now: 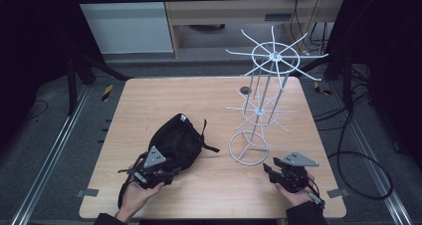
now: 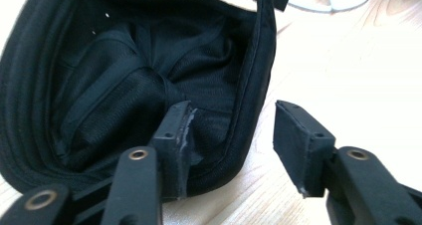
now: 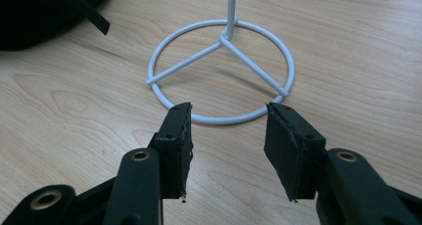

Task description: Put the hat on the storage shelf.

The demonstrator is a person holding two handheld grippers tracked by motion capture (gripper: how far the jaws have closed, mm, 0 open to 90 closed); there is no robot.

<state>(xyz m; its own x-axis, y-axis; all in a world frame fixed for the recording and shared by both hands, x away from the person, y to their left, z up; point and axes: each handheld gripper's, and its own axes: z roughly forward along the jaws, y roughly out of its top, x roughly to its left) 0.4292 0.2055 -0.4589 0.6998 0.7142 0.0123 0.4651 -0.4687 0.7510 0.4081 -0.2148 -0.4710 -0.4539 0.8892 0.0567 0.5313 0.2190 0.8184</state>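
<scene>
A black cap [image 1: 176,140] lies upside down on the wooden table [image 1: 149,100], its hollow inside facing my left gripper [image 1: 153,172]. In the left gripper view that gripper [image 2: 231,135] is open, with the cap's brim edge [image 2: 249,115] running between its jaws; one jaw is inside the cap [image 2: 124,75], the other outside over the table. A white wire rack [image 1: 261,85] with two tiers of radiating hooks stands right of the cap. My right gripper [image 1: 272,171] is open just short of the rack's ring base [image 1: 248,148]. The base [image 3: 221,70] lies straight ahead of the right gripper [image 3: 228,135].
A small dark round object [image 1: 245,90] rests on the table behind the rack. The cap's strap [image 1: 209,146] points toward the rack base. Black frame posts and cables surround the table, with metal rails [image 1: 59,145] on the floor at both sides.
</scene>
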